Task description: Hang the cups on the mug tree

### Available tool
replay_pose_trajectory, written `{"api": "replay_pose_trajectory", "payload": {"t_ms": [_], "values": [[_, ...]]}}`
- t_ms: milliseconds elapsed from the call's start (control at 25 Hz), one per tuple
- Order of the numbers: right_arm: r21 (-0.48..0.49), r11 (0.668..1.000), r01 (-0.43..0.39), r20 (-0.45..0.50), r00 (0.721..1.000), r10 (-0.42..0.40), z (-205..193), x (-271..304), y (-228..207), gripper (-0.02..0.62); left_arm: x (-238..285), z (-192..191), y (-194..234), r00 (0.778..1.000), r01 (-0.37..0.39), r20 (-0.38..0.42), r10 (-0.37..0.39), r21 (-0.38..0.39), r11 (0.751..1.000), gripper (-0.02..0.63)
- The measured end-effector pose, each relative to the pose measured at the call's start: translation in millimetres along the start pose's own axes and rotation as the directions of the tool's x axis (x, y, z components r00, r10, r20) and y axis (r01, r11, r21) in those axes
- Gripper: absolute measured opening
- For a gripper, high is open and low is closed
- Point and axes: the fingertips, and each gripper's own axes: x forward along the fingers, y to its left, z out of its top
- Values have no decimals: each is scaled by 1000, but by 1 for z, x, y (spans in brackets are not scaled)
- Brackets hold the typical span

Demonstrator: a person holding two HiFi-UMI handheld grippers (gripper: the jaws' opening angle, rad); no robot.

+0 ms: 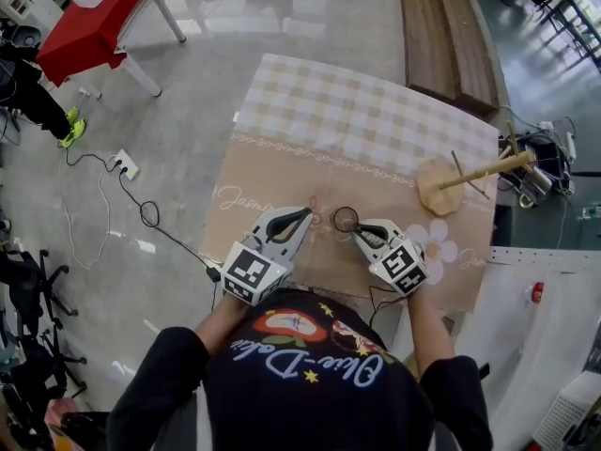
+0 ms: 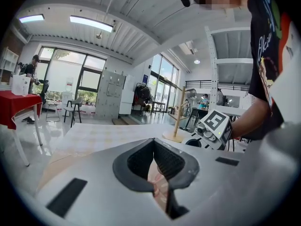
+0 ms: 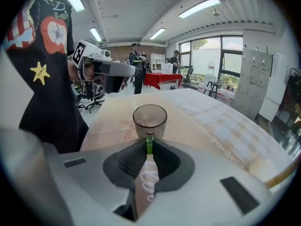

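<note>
A clear smoky glass cup (image 1: 346, 219) with a green handle sits low over the beige tablecloth (image 1: 282, 172) near the table's front edge. My right gripper (image 1: 362, 230) is shut on that handle; in the right gripper view the cup (image 3: 149, 119) stands upright just past the gripper (image 3: 149, 147). My left gripper (image 1: 302, 216) hovers just left of the cup, shut and empty, and its pads (image 2: 162, 161) hold nothing. The wooden mug tree (image 1: 441, 184) stands at the table's right side, bare of cups, and rises behind the right gripper (image 2: 214, 126) as a slim pole (image 2: 178, 119).
The far half of the table has a checked cloth (image 1: 366, 111). A red table (image 1: 94, 26) and a person's legs (image 1: 38, 101) are at the back left. A power strip with cable (image 1: 125, 164) lies on the floor. Wooden planks (image 1: 446, 26) are behind the table.
</note>
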Motion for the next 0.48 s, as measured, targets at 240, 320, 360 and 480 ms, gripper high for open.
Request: {"api": "replay_pose_trajectory", "payload": {"t_ms": [240,320,360,480], "values": [[42,998,49,16,999,-50,1,-11,-1,48,9,0,-6,998,63,-9,-63,14,998,9],[61,996,72,24,997,-73,2,-15,-3,46,13,0,-8,996,85,-14,-84,20,996,9],[70,994,86,26,996,-88,3,-17,-4,47,15,0,-10,995,96,-16,-96,23,995,9],[108,987,118,38,992,-123,5,-25,-7,48,21,2,-14,991,133,-21,-132,34,991,9]]}}
